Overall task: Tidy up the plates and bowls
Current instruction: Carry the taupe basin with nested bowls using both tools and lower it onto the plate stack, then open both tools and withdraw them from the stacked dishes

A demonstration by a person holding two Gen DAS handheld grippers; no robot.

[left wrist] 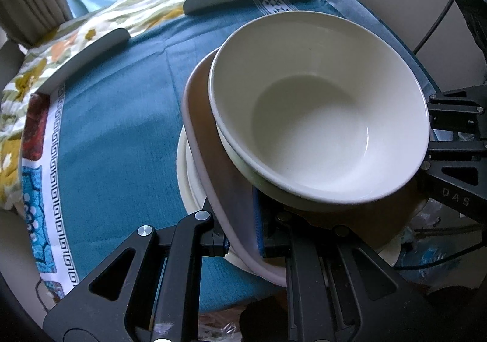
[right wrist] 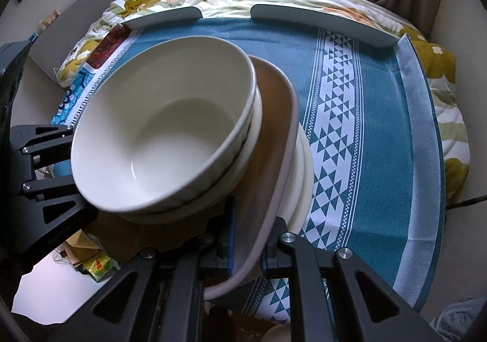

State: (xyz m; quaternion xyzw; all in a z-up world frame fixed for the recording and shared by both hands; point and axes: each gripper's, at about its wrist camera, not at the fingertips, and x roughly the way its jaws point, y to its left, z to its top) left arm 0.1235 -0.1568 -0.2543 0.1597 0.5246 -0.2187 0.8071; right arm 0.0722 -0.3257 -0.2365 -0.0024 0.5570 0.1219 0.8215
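The cloth (right wrist: 374,116) covers the table, and near its front edge the whole stack is carried as one. Both claws pinch the brown plate's (left wrist: 213,165) rim, left (left wrist: 240,238) and right (right wrist: 246,247) on opposite sides, likely to keep it level. Nested bowls (right wrist: 161,135) sit atop it, white plates (right wrist: 301,177) beneath.

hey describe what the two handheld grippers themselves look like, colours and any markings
Both the left gripper and the right gripper are matte black linkage frames with triangular cut-outs, silver round pivot bolts, and blue pads on the fingers. The right one shows pale "DAS" lettering in the left wrist view. No sleeves or hands visible.
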